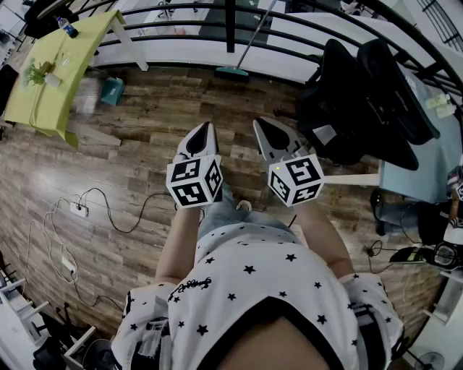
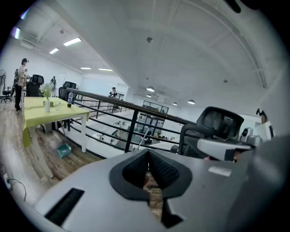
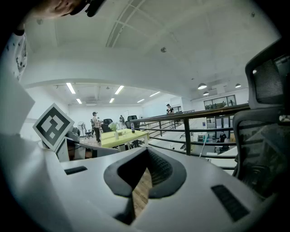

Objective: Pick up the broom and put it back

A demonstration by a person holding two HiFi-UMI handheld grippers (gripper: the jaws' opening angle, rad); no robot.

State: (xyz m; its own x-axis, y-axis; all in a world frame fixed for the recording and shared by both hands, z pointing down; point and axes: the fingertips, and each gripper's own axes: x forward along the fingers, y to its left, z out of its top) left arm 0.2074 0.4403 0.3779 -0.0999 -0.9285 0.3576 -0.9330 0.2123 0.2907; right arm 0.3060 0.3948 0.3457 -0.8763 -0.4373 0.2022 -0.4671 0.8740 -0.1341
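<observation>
Closed and empty, the left gripper (image 1: pixel 207 128) and right gripper (image 1: pixel 259 123) face the far railing (image 1: pixel 181 11), where a seemingly light, stiff broom (image 1: pixel 250 42) leans, best gripped mid-handle.

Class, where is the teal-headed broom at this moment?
In the head view the teal-headed broom leans against the black metal railing at top centre, between the yellow-green table on the left and the black office chairs on the right.
</observation>
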